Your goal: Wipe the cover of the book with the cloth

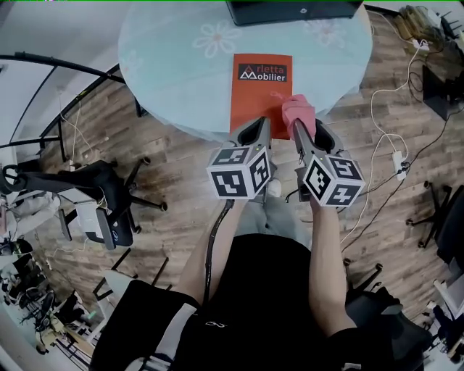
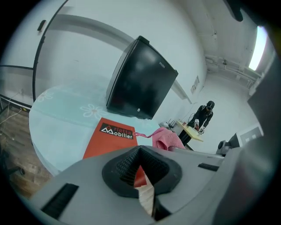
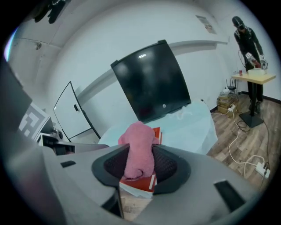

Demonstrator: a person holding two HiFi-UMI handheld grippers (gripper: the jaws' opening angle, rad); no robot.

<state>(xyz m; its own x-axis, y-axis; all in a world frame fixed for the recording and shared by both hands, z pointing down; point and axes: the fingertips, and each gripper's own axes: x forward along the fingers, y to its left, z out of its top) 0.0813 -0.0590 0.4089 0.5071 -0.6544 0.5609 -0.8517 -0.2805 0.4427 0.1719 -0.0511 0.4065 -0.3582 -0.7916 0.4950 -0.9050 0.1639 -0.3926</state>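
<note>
Cloth [image 1: 297, 109] clamped in right gripper [image 1: 299, 129]; left gripper [image 2: 140, 154] (jaws together, empty) sits by book [image 1: 259, 90]; unbraced, book could skid off table [image 1: 174, 80] during wiping.

A black monitor [image 1: 290, 10] is standing at the far edge of the round pale-blue surface [image 1: 167, 80]. An office chair [image 1: 101, 199] is sitting on the wooden floor [image 1: 174, 217] beside it.
</note>
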